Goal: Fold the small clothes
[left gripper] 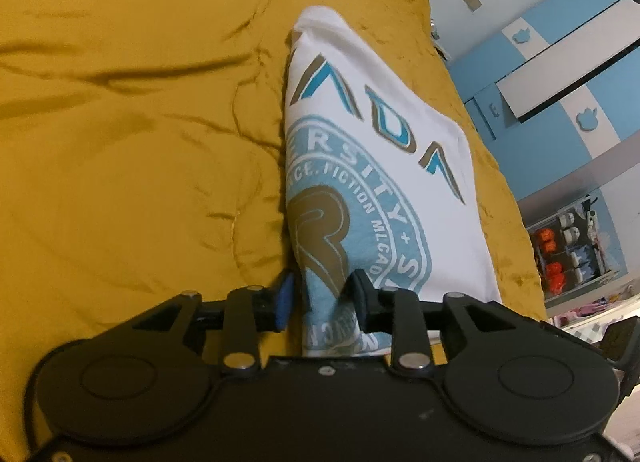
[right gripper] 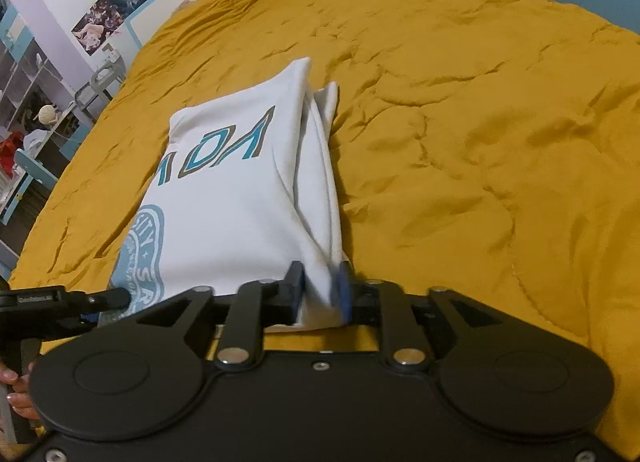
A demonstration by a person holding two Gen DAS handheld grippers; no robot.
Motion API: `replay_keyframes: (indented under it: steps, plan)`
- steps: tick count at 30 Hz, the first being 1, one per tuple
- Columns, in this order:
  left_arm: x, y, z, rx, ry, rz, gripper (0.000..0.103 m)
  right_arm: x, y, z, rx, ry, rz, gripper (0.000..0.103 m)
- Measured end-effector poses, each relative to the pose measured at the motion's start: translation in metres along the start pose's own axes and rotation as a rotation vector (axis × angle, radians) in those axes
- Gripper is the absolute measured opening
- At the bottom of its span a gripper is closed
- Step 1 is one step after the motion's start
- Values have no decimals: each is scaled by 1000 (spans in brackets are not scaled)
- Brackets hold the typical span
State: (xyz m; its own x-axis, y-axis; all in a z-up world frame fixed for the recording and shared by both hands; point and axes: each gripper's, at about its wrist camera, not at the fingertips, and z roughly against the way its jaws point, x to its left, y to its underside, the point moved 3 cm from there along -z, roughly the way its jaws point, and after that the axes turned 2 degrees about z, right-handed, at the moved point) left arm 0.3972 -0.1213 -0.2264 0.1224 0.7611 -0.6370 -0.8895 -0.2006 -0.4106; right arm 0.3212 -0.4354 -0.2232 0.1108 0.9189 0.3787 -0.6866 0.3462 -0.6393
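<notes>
Left gripper (left gripper: pixel 322 296): jaws part-way apart, with the near left corner of the folded T-shirt between them. The black finger on the right lies against the cloth; the blue pad (left gripper: pixel 285 302) on the left looks just clear of it, so I cannot tell whether the hold is firm.

Right gripper (right gripper: pixel 318 288): jaws narrowly apart, the near right corner of the shirt bunched between them. Both pads seem to touch the cloth, though the blue pad (right gripper: pixel 343 290) is blurred.

Hand (right gripper: pixel 18 386): fingertips of the person's left hand wrap the left gripper's handle at the lower left edge of the right wrist view.

T-shirt (right gripper: pixel 240 190): white, with a light-blue round crest and blue-and-brown lettering. It is folded into a long narrow stack, its near end lifted at the two grippers and the rest lying flat. Loose layers show along its right edge.

Bedspread (right gripper: pixel 460 142): mustard-yellow and wrinkled. The shirt lies on it running from the near edge toward the middle of the bed.

Wardrobe (left gripper: pixel 560 74): blue and white, beyond the bed's edge in the left wrist view.

Posters (right gripper: pixel 116 10): on the wall past the bed's far left corner.
</notes>
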Motion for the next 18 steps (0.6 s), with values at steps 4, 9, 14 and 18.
replay_keyframes:
  steps: [4, 9, 14, 18]
  plan:
    - [-5, -16, 21, -69, -1, -10, 56, 0, -6, 12, -44, -17, 18, 38]
    - [-8, -39, 19, -97, -24, -21, 56, 4, -38, 8, -105, -26, 58, 38]
    - [-1, -60, -6, -86, -26, 30, 63, 4, -64, -29, -67, -54, 51, 43]
    - [9, -68, -28, -43, 2, 84, 68, -10, -72, -50, -31, -88, -13, 54]
